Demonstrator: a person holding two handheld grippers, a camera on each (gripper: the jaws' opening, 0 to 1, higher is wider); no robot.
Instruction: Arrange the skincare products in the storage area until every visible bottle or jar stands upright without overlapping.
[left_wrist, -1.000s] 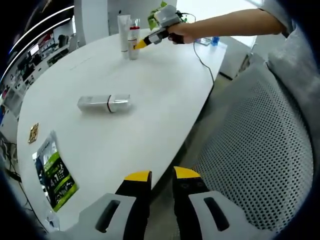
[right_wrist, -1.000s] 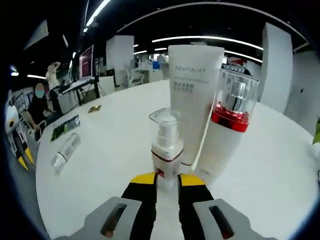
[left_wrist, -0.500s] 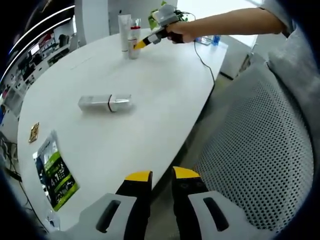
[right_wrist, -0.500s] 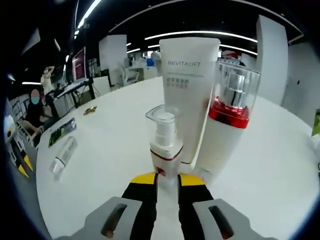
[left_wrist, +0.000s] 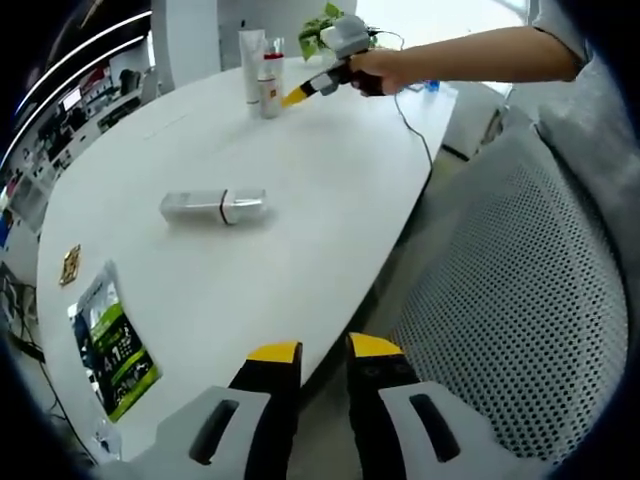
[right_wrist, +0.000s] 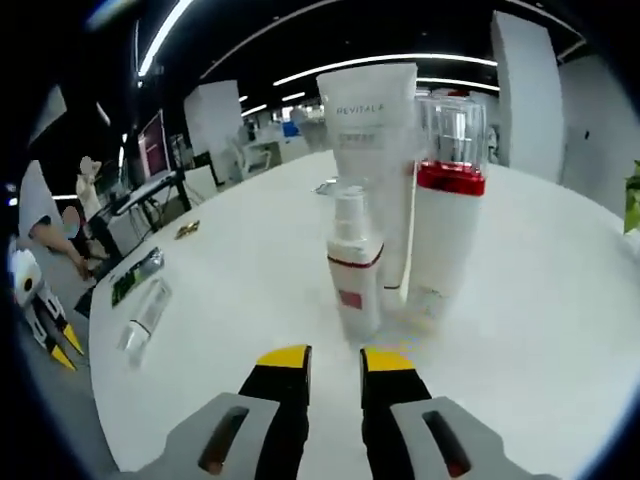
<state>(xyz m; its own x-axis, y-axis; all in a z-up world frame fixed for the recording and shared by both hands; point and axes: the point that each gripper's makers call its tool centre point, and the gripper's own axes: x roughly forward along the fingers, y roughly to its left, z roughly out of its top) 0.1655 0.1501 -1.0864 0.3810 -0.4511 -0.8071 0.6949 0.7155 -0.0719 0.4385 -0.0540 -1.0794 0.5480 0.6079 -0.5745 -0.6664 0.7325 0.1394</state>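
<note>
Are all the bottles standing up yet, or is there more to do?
Not yet. Done: the small pump bottle, the white tube and the red-banded bottle stand upright in a cluster. In hand: nothing; the right tool sits just short of the pump bottle, and the left tool is empty. Left: one clear bottle lies on its side on the table.

Yellow-tipped black tongs (right_wrist: 335, 362), grey sleeve (left_wrist: 560, 18)

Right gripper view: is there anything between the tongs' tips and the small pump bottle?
Nothing. In the right gripper view only bare white table lies between the right tongs and the small pump bottle, which stands upright in front of the white tube.
</note>
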